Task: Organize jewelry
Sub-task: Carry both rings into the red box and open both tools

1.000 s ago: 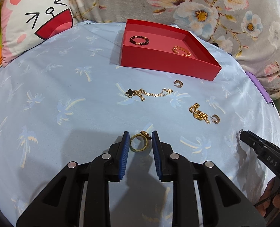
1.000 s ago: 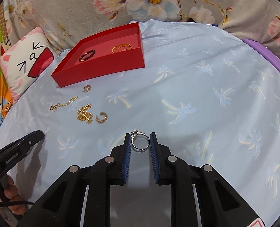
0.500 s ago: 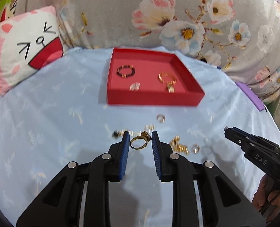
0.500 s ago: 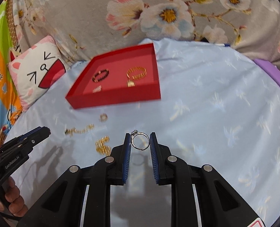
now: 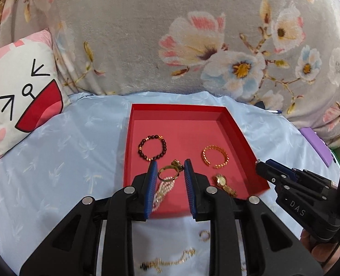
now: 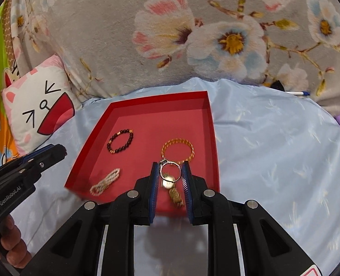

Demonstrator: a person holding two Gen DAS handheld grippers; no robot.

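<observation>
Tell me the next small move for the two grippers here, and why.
Probably lower both toward the red tray floor, then open. The left gripper pinches a gold ring and the right gripper a silver ring, both above the tray where other jewelry already lies.

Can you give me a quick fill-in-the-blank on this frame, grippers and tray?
1. The left gripper holds a ____ ring with an ornate top.
2. The right gripper holds a ____ ring set with a stone.
3. The dark beaded bracelet lies inside the ____ tray.
4. The gold chain lies on the ____ cloth, outside the tray.

Missing words: gold; silver; red; blue
</observation>
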